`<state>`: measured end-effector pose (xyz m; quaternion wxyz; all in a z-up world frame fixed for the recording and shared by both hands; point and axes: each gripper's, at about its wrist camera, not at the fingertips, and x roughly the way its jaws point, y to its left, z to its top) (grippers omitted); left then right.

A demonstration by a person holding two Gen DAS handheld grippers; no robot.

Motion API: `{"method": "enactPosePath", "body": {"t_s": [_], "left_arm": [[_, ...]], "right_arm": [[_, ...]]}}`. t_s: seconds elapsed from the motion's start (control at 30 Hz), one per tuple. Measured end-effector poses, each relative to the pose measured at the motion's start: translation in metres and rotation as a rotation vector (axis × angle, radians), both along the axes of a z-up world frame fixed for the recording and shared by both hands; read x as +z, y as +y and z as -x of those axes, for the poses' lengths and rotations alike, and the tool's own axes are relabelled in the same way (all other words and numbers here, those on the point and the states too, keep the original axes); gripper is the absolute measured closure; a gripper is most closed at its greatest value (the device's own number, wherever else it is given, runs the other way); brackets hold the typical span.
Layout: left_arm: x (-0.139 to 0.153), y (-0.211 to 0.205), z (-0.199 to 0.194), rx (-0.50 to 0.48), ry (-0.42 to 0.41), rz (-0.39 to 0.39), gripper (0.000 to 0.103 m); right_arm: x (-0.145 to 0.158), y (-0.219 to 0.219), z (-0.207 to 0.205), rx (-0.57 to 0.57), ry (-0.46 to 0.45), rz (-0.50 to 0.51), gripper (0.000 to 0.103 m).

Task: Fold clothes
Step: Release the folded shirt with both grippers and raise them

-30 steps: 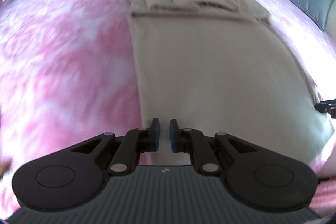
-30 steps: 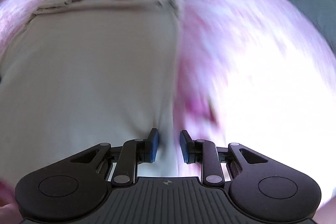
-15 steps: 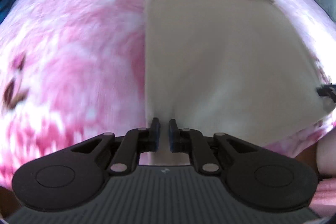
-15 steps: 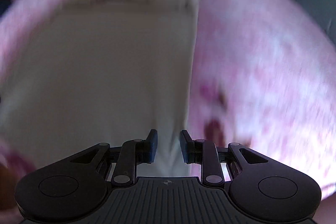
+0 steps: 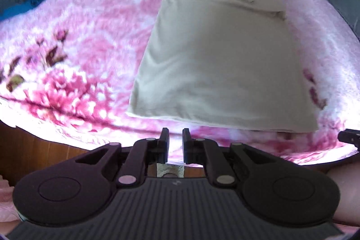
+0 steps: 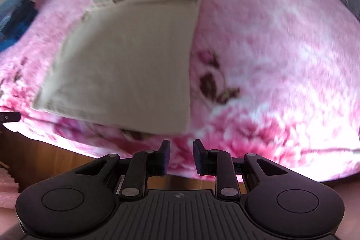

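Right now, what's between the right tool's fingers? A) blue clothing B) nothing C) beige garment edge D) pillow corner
B: the right tool hangs short of the beige garment, its fingers apart with only the pink blanket showing through the gap.

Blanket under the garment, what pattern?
Pink with darker floral print; right wrist view shows it best.
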<state>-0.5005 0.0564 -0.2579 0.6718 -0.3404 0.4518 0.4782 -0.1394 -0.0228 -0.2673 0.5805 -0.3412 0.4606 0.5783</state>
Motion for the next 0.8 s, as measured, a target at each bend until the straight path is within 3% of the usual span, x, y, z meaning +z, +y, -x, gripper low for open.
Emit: {"method": "enactPosePath", "body": {"t_s": [0.13, 0.3, 0.8], "left_arm": [[0.026, -0.014, -0.011, 0.021, 0.005, -0.01, 0.076], [0.032, -0.026, -0.018, 0.027, 0.036, 0.004, 0.076], [0.03, -0.02, -0.013, -0.007, 0.016, -0.005, 0.074]], "right_arm": [[0.012, 0.001, 0.009, 0.039, 0.013, 0.032, 0.077], [0.008, -0.009, 0.021, 0.054, 0.037, 0.054, 0.077], [0.01, -0.009, 0.028, 0.045, 0.039, 0.053, 0.077]]}}
